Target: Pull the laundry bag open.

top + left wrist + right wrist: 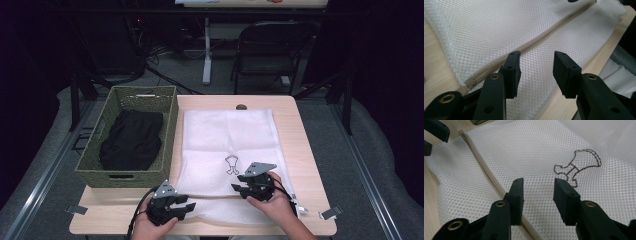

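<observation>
The white mesh laundry bag lies flat on the counter beside the basket, zipper toward the person, so both tools, left and right, hover parted and empty over that seam, likely to open it.

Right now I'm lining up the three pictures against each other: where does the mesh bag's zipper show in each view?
High view: the zipper runs across the near end of the white mesh bag, between both grippers.
Left gripper view: the zipper runs diagonally from lower left to upper right.
Right gripper view: the zipper runs from upper left toward the jaws.
Shared landmark: the zipper itself.
</observation>
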{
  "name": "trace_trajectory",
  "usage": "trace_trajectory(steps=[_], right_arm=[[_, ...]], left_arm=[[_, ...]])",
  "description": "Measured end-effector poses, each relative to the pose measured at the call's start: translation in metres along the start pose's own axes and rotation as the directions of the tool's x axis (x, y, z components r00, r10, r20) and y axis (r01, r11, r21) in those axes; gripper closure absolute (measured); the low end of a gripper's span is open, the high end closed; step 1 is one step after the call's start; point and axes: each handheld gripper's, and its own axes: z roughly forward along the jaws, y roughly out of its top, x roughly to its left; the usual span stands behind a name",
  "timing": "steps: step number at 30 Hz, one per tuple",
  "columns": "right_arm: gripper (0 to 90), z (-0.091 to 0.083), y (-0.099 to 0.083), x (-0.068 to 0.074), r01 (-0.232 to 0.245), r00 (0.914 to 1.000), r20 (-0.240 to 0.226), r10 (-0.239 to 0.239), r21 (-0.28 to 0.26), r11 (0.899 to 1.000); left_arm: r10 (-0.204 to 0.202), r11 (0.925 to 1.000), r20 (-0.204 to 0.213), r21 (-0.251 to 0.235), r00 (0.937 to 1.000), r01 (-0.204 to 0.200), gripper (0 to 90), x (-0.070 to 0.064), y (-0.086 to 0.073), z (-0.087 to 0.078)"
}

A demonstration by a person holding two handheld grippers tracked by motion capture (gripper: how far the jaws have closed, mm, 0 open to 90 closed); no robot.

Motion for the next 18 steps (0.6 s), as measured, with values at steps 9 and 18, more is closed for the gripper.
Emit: trace_trajectory(steps=[9, 18], right_arm=[[64.2, 0.003, -0.004, 0.012, 0.054, 0.9985, -0.014, -0.054, 0.007, 0.999], [67.5, 0.005, -0.007, 0.013, 0.078, 0.9959, -0.048, -0.077, 0.026, 0.997]], left_arm=[[0.021, 0.9995, 0.01, 0.024, 0.9997, -0.021, 57.9, -0.003, -0.002, 0.003], [0.008, 0.9986, 0.045, 0.052, 0.999, -0.01, 59.6, -0.008, -0.005, 0.01]])
